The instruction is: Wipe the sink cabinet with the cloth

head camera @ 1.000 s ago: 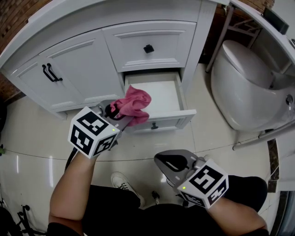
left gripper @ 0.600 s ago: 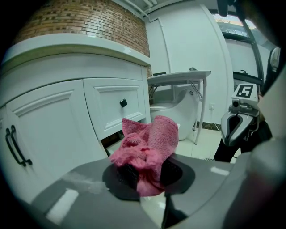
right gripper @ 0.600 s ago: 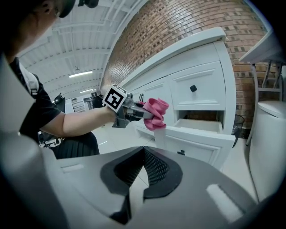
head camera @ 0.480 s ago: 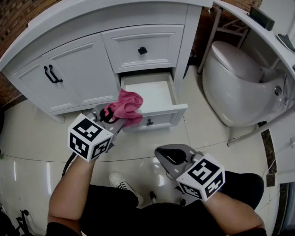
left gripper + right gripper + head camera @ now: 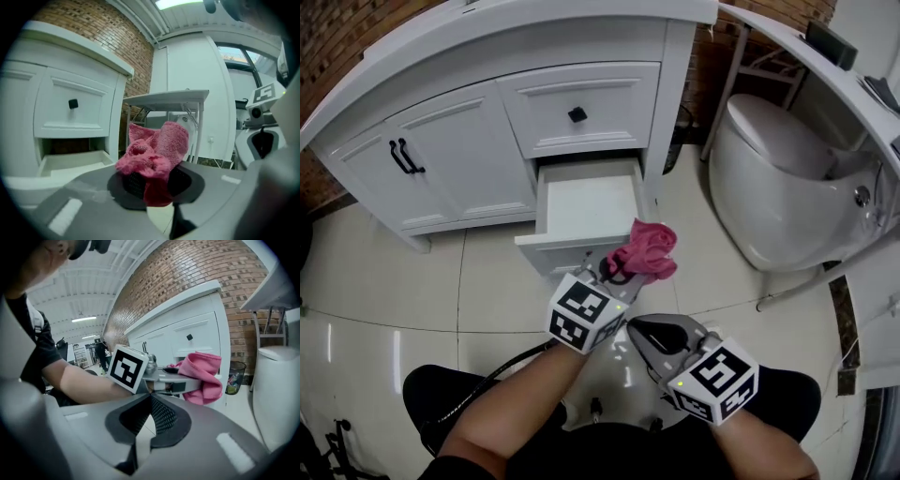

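Left gripper view: cloth [image 5: 157, 152] bunched upward

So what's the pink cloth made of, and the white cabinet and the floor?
The pink cloth looks like soft fuzzy fabric, maybe terry: it crumples in floppy folds. The cabinet seems painted wood or board, smooth matte white with raised panels; which one, I can't tell. The floor looks like glossy tile: it shines with reflections and has thin joint lines.

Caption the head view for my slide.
Left gripper clamps the pink cloth by the open drawer of the sink cabinet; right gripper hangs shut and empty.
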Action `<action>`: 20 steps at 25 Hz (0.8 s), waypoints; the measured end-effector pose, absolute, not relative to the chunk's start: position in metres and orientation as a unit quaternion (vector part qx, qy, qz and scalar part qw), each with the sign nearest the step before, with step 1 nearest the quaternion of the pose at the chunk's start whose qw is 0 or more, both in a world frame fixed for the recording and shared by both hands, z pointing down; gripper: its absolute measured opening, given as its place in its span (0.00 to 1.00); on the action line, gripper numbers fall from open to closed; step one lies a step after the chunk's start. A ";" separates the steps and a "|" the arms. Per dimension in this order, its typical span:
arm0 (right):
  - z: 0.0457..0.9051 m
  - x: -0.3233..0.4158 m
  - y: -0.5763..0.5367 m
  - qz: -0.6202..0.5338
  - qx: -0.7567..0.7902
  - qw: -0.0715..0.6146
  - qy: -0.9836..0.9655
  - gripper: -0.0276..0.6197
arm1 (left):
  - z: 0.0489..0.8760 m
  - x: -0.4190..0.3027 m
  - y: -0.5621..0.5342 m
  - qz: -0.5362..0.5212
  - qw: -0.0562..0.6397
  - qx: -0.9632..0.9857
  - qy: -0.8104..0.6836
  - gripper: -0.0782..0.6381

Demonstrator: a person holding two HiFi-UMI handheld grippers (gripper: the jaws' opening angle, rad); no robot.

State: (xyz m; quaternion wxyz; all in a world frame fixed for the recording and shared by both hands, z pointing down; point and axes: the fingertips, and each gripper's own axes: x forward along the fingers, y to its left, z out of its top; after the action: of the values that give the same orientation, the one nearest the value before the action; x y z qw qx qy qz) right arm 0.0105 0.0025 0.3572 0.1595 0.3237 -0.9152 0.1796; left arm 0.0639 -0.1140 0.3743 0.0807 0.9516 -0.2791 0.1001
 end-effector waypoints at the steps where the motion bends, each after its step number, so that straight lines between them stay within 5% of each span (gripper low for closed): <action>1: 0.359 0.012 0.003 0.182 0.321 0.159 -0.916 0.05 | 0.383 0.068 -0.115 0.094 0.091 0.950 -0.282 0.24; 20: 0.387 0.027 0.006 0.190 0.298 0.142 -0.925 0.05 | 0.415 0.019 -0.130 0.062 0.089 0.929 -0.354 0.24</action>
State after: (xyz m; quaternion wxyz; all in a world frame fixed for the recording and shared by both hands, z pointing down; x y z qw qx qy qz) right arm 0.0267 0.0063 0.3870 0.1424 0.2981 -0.9246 0.1900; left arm 0.0191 -0.1304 0.4147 0.0885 0.9289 -0.3543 0.0625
